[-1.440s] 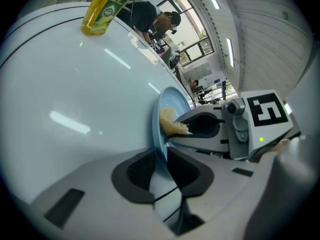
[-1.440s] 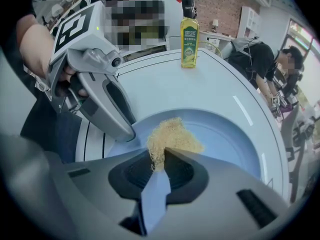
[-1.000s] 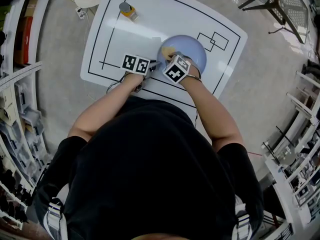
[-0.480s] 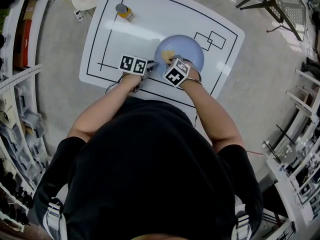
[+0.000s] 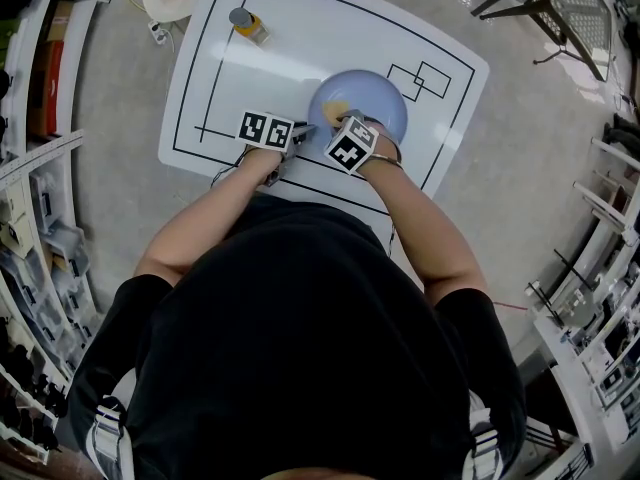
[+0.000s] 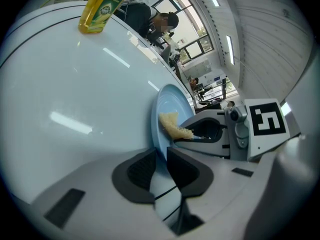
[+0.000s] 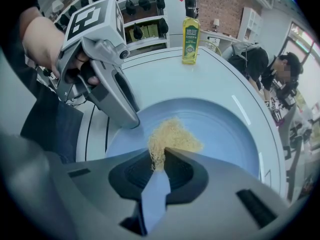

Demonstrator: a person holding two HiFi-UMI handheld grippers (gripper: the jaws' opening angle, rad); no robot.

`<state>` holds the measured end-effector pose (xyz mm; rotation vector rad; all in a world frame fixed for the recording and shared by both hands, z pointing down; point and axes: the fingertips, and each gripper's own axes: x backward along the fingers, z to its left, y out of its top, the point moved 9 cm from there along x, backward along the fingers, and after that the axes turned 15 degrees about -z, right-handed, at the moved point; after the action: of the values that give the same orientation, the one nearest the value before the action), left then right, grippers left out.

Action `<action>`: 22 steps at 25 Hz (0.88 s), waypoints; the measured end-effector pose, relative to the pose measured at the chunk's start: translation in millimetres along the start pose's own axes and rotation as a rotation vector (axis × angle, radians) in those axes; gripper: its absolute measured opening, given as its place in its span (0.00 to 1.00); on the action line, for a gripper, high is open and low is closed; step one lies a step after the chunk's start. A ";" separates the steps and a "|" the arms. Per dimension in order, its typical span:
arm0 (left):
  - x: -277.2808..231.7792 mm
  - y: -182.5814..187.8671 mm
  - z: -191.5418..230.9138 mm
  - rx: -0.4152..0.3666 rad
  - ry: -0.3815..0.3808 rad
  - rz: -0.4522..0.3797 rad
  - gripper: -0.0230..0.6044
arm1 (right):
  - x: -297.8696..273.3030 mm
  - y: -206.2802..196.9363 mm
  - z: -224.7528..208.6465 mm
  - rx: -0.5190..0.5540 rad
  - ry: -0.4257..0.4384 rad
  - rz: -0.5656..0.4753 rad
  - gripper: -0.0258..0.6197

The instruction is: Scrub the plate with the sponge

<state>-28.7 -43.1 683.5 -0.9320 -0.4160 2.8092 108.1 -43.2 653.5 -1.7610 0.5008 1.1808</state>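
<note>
The plate [image 5: 378, 90] was plain pale blue. The sponge [image 7: 172, 136] was straw yellow. The tabletop [image 5: 300, 43] was glossy white, marked with thin black lines: one large outlined frame and two small overlapping rectangles. The bottle [image 7: 190, 34] was clear yellow, with a green and yellow label and a dark cap. The left claw [image 6: 159, 156] and the right claw [image 7: 159, 159] were light grey with dark grey pads [image 6: 138, 176]. Their marker cubes [image 5: 266, 128] bore black-and-white square patterns. The person's shirt [image 5: 300, 348] was black, and the floor [image 5: 520, 198] was mottled grey.
</note>
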 end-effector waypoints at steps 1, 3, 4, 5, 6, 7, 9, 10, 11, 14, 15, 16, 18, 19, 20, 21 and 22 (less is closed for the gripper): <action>0.2 0.0 -0.1 0.000 0.000 0.001 0.16 | 0.1 0.3 -0.4 -0.002 -0.001 -0.001 0.13; 0.3 0.4 -0.1 0.000 -0.001 0.001 0.16 | -0.2 1.1 -2.1 -0.006 -0.005 -0.005 0.13; 0.4 0.6 0.0 0.000 -0.001 0.000 0.16 | -0.4 1.6 -3.3 -0.007 -0.008 -0.007 0.13; 0.4 0.5 0.0 0.001 -0.001 -0.002 0.16 | -0.6 2.0 -4.4 -0.008 -0.010 -0.009 0.13; 0.2 0.1 -0.3 0.001 0.000 -0.003 0.16 | -0.5 2.1 -5.8 -0.009 -0.014 -0.011 0.13; -0.1 -0.3 -0.8 0.001 0.000 -0.003 0.16 | -0.1 2.0 -7.6 -0.011 -0.018 -0.013 0.13; -1.0 -0.8 -1.8 0.000 0.000 -0.001 0.16 | 0.8 1.9 -12.7 -0.018 -0.030 -0.018 0.13; -1.2 -0.9 -1.8 0.000 0.000 -0.001 0.16 | 1.3 1.8 -15.6 -0.023 -0.037 -0.020 0.13; -1.2 -1.0 -1.7 0.000 0.000 0.000 0.16 | 1.8 1.5 -18.4 -0.029 -0.044 -0.020 0.13; -0.9 -1.3 -0.8 0.001 -0.001 0.001 0.16 | 2.5 -1.9 -25.9 -0.047 -0.061 -0.011 0.13; -0.7 -1.4 -0.6 0.002 -0.001 0.001 0.16 | 3.2 -2.3 -28.2 -0.050 -0.066 -0.013 0.13; -0.7 -1.4 -0.5 0.002 -0.001 0.000 0.16 | 4.2 -2.3 -30.4 -0.053 -0.070 -0.017 0.13; -0.9 -1.2 -0.6 0.002 -0.002 -0.001 0.16 | 6.0 -3.5 -34.9 -0.059 -0.081 -0.023 0.13; -1.0 -1.2 -0.6 0.002 -0.003 -0.002 0.16 | 7.0 -4.5 -37.0 -0.065 -0.087 -0.024 0.13; -1.0 -1.3 -0.7 0.001 -0.004 -0.002 0.16 | 7.9 -5.7 -39.1 -0.071 -0.094 -0.025 0.13; -0.9 -1.4 -0.7 0.001 -0.004 -0.001 0.16 | 8.8 -6.9 -41.2 -0.078 -0.100 -0.026 0.13; -0.6 -1.2 -0.6 0.001 -0.004 -0.001 0.16 | 9.5 -7.9 -43.5 -0.085 -0.107 -0.026 0.13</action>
<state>-27.8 -41.9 683.8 -0.9257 -0.4149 2.8107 140.0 -75.3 653.6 -1.7597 0.3679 1.2864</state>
